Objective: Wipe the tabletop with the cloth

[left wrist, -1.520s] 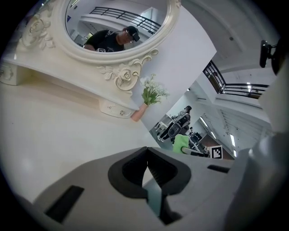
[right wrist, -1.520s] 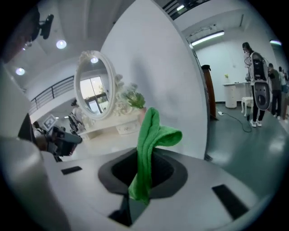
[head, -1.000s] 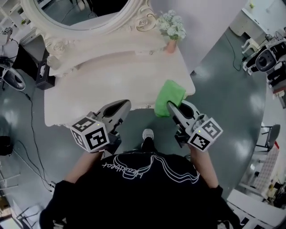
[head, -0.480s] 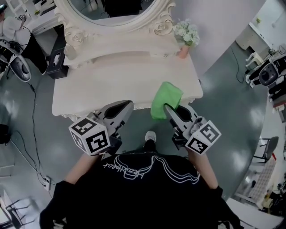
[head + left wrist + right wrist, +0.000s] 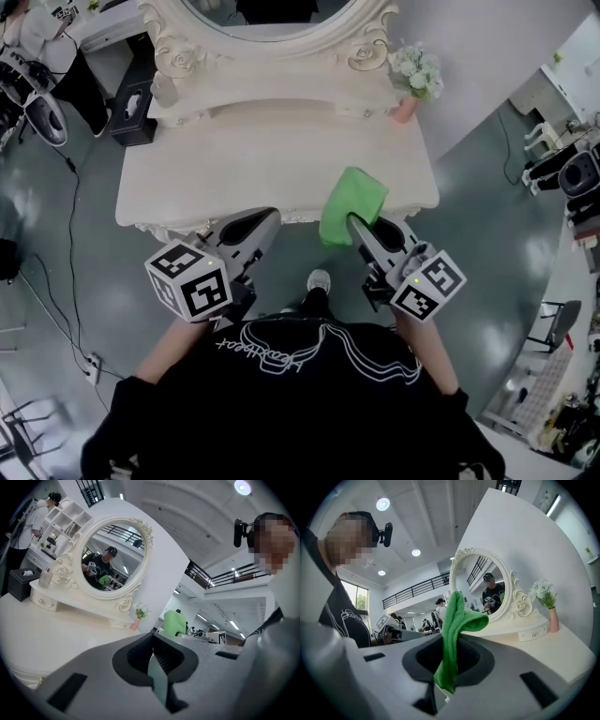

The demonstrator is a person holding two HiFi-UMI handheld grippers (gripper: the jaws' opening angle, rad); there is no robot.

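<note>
A person stands facing a cream, carved desk [image 5: 262, 159], holding a gripper in each hand, seen from above. The right gripper [image 5: 353, 225] has its jaws pressed onto a bright green soft cloth [image 5: 352, 200], pinching it by its near edge. From the jaw tips the cloth stretches forward, away from the person, and crosses the desk's front edge close to the desk's right corner. Whether it touches the desktop cannot be told from here.

In the right gripper view, the green cloth [image 5: 454, 618] rises out of the closed jaws of the right gripper [image 5: 449, 660]. Its top folds over toward the right, and a short tail hangs below the pinch.

The left gripper [image 5: 265, 219] is level with the right one, to the left of the cloth and well apart from it, with its tips at the desk's front edge. In the left gripper view, the left gripper [image 5: 152, 651] has its jaws pressed together with nothing between them.

Ahead of both grippers, at the back of the desk, stands an oval mirror in an ornate white frame [image 5: 366, 47]. A small pink vase of white flowers [image 5: 406, 108] is at the back right corner.
</note>
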